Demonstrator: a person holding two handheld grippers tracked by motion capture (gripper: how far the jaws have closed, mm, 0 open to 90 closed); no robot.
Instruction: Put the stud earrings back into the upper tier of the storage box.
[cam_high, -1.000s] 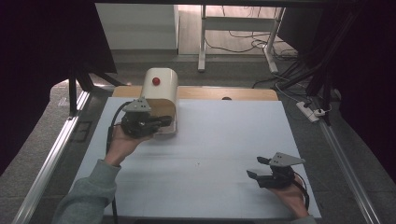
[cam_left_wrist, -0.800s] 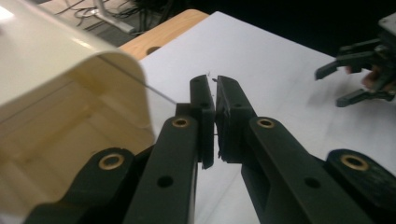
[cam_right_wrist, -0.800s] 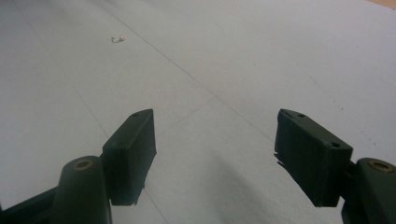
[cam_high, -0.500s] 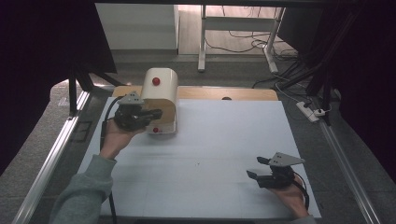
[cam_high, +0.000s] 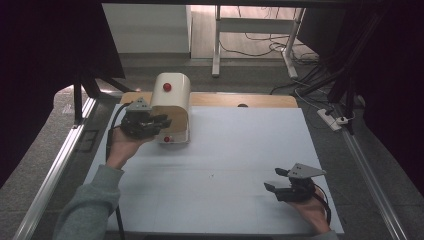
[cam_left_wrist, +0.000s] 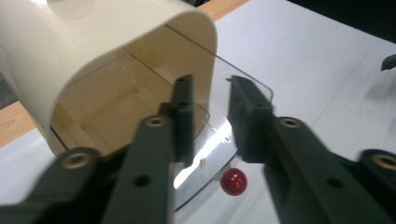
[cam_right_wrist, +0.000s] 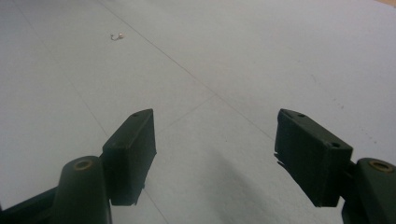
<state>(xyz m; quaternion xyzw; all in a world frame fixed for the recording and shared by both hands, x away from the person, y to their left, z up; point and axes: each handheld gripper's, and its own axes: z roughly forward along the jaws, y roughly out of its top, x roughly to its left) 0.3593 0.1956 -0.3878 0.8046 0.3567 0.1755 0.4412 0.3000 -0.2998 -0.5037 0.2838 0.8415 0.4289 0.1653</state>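
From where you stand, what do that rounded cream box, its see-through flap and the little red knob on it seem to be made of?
The cream box looks like smooth moulded plastic: an even, softly glossy curved shell, though painted metal is possible. Its flap looks like clear acrylic, since the table shows through it and it catches glare. The red knob is a glossy ball, probably plastic or painted wood.

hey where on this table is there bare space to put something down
The white table is bare across its middle and far right, between the cream box and the right tool. It is crowded at the far left, where the left tool sits at the box's open front.
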